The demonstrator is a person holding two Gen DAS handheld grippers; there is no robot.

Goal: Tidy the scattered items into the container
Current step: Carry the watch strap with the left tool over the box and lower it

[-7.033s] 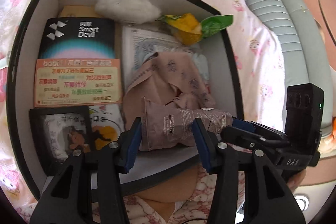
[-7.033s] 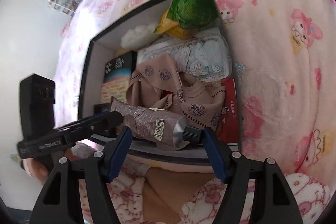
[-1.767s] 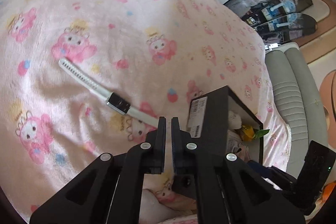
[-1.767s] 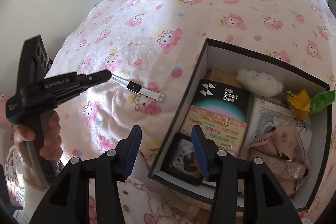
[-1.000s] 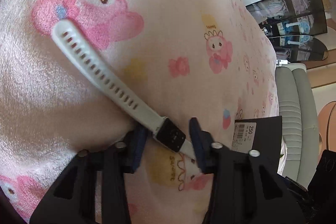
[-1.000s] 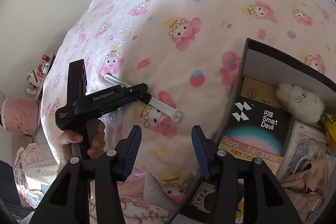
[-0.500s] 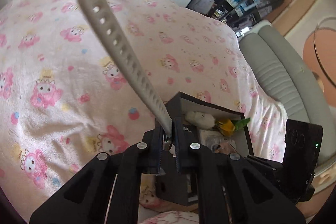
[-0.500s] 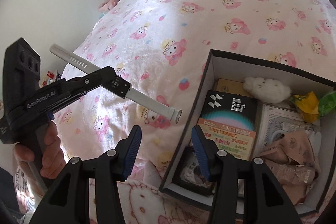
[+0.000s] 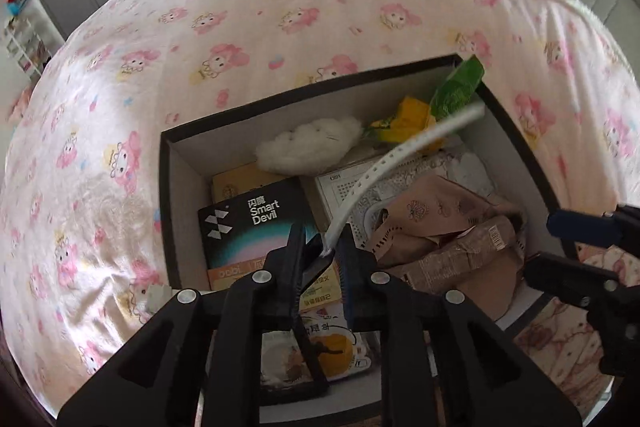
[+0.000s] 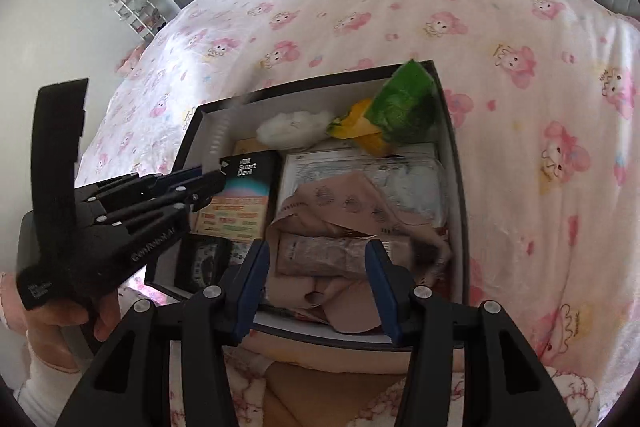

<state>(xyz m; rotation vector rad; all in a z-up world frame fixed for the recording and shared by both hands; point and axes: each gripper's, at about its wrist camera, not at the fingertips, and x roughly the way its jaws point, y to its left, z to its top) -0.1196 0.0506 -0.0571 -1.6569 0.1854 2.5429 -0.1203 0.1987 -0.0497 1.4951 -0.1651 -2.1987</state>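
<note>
- Pink cartoon-print bedspread [image 9: 248,7] fills the left and far side of both views; the black box [image 9: 166,195] sits on it.
- Left gripper [image 9: 328,251]: jaws pressed onto the body of a white-strapped watch [image 9: 404,151], held above the box interior. One strap arcs up and right over the contents; its tip is motion-blurred.
- Inside the box, left side: black "Smart Devil" packet [image 9: 256,223], an orange label below it, a white fluffy toy [image 9: 308,143] at the far wall.
- Right side: yellow-green wrapper [image 9: 440,107] in the far corner, tan printed cloth [image 9: 436,219], a crumpled tube [image 10: 320,253] on top of it.
- Right gripper [image 10: 316,275]: jaws spread wide, holding nothing, over the box's near edge by the tube.
</note>
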